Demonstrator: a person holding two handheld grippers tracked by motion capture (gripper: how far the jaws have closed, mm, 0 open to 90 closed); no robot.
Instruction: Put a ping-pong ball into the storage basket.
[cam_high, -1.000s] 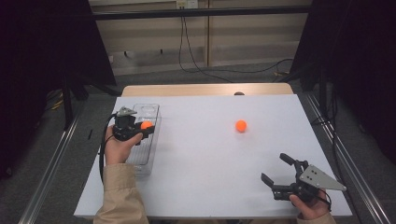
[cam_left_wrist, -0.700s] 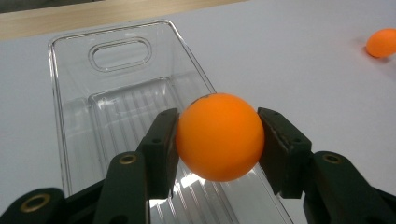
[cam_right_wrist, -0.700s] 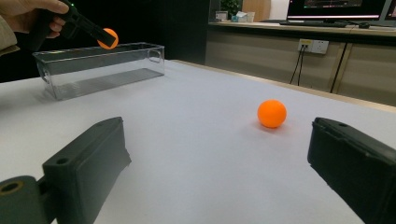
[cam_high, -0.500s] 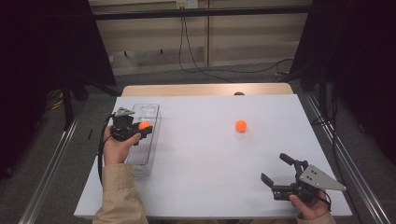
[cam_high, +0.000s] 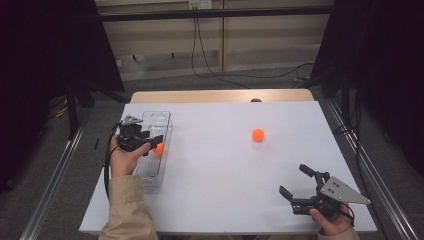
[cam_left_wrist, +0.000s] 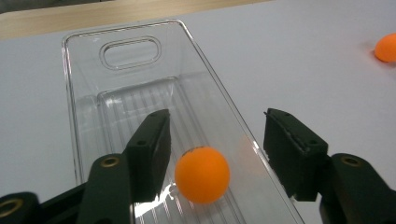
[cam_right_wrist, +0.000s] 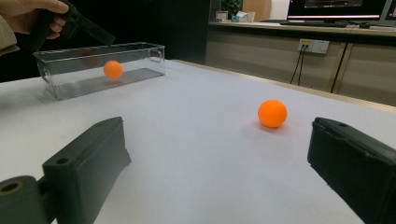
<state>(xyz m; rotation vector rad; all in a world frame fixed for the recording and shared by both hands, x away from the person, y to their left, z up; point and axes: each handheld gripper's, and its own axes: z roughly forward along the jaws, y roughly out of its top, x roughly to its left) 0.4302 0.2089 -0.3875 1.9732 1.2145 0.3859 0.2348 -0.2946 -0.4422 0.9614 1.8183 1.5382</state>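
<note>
Now the left tongs (cam_left_wrist: 212, 154) are hovering over the clear plastic bin (cam_high: 161, 120) at the left of the white counter (cam_high: 220, 170), their jaws having just been opening, and an orange ball (cam_left_wrist: 202, 174) is sitting between them inside the bin, touched by neither pad. Meanwhile the right tongs (cam_high: 296, 181) are resting spread wide near the counter's near right corner, gripping nothing, while a second orange ball (cam_high: 258, 134) is lying on the bare counter, well apart from both.
</note>
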